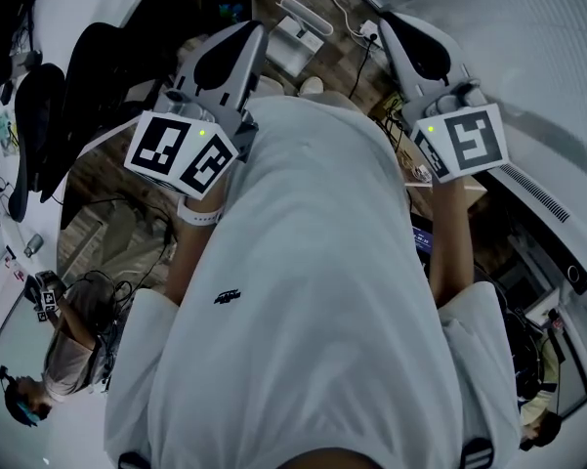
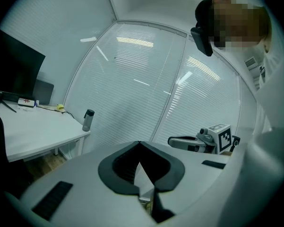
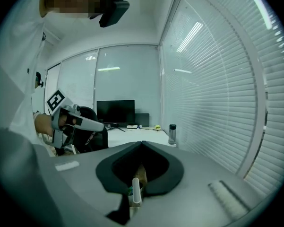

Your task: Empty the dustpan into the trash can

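I cannot make out a dustpan or a trash can for certain. A white object with a long bar (image 1: 301, 29) lies on the wood floor ahead of me; what it is I cannot tell. My left gripper (image 1: 252, 35) is held out level before the white shirt, jaws shut with nothing between them. In its own view the left gripper (image 2: 141, 144) points at window blinds. My right gripper (image 1: 395, 25) is held out the same way on the other side, shut and empty. The right gripper (image 3: 142, 144) points toward a desk. Each gripper shows in the other's view: right gripper (image 2: 198, 143), left gripper (image 3: 73, 119).
A white desk (image 2: 33, 126) carries a dark monitor (image 3: 116, 111) and a grey bottle (image 2: 88, 119). Window blinds (image 3: 217, 93) line two walls. A black office chair (image 1: 88, 86) stands at the left. Another person (image 1: 70, 352) stands at the lower left, and cables lie on the floor.
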The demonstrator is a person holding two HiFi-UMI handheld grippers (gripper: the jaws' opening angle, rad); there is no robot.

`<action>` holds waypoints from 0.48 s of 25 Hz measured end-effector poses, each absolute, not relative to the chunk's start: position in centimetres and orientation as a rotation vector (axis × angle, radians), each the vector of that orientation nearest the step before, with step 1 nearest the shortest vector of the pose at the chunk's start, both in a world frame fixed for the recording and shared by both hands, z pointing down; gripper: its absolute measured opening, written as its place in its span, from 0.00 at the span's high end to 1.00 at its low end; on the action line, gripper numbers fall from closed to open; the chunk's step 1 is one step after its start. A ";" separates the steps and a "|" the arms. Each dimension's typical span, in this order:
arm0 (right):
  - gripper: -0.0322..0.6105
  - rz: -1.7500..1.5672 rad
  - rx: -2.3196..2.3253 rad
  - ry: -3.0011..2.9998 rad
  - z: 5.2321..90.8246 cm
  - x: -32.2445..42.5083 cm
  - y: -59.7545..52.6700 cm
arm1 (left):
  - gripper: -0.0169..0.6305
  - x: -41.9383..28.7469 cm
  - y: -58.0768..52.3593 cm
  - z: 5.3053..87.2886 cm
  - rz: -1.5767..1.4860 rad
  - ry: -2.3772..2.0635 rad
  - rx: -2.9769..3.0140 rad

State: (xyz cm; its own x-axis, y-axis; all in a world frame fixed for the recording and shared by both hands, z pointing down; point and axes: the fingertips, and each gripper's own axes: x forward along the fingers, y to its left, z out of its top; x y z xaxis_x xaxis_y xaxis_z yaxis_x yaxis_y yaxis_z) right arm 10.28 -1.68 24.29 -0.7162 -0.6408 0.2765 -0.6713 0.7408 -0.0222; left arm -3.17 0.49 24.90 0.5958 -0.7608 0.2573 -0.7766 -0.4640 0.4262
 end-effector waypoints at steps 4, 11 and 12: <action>0.93 0.161 0.998 -2.700 24.1 9.8 -1.7 | 0.96 -2.8 0.3 24.6 0.043 -1.221 2.330; 0.93 0.141 0.920 -2.698 24.8 8.2 -0.2 | 0.96 -2.7 0.8 24.6 0.059 -1.216 2.337; 0.93 0.141 0.921 -2.702 24.7 8.0 0.0 | 0.96 -2.8 0.8 24.6 0.060 -1.216 2.337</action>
State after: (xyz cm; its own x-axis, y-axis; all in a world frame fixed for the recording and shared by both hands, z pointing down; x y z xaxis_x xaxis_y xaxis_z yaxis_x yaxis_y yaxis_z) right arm 8.05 -0.04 24.72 -0.7564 -0.5833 0.2960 -0.6109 0.7917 -0.0010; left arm -2.79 0.79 24.56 0.5996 -0.7563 0.2618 -0.7784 -0.4751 0.4103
